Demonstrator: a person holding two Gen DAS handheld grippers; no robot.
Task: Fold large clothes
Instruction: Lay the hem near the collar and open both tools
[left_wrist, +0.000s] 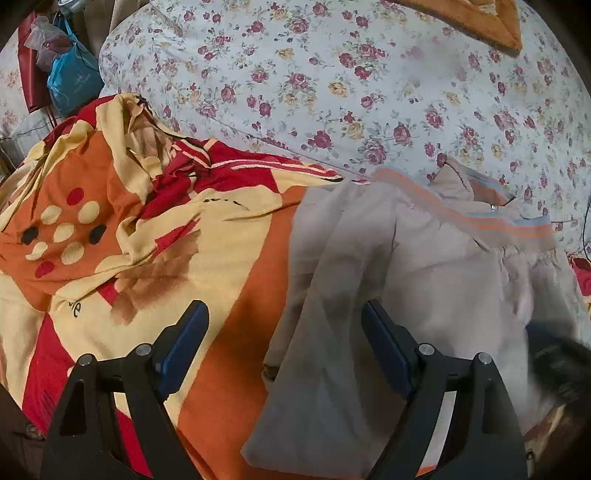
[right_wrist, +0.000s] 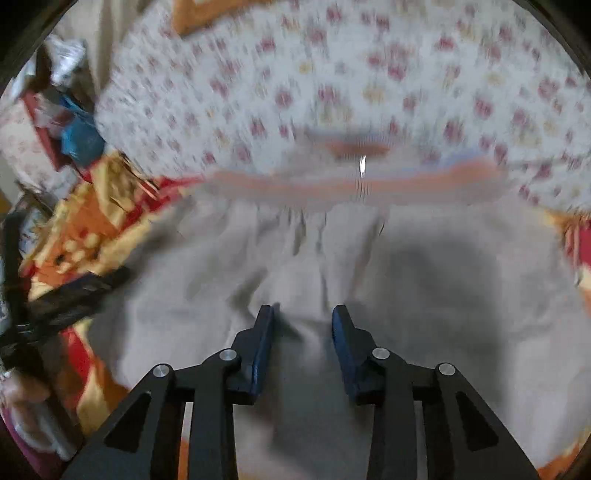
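Left gripper (left_wrist: 284, 321) nearest my lens: fingers spread wide, released, nothing between them. Its left finger (left_wrist: 184, 343) hangs over the quilt (left_wrist: 229, 266), patterned orange, red and yellow; its right finger (left_wrist: 384, 347) hangs over the garment (left_wrist: 424, 280). Garment is beige, with an orange-and-blue striped band (left_wrist: 491, 218) along its far edge. It lies rumpled on the quilt, near where the floral sheet (left_wrist: 369, 81) begins. Blue bag (left_wrist: 72, 79) sits far left, beyond the bed.

Right wrist view is motion-blurred. Right gripper (right_wrist: 303, 314) sits over the garment's middle, fingers partly parted, a raised fold of beige cloth between them. I cannot tell whether the pads press it. Zipper pull (right_wrist: 362, 166) glints near the band.
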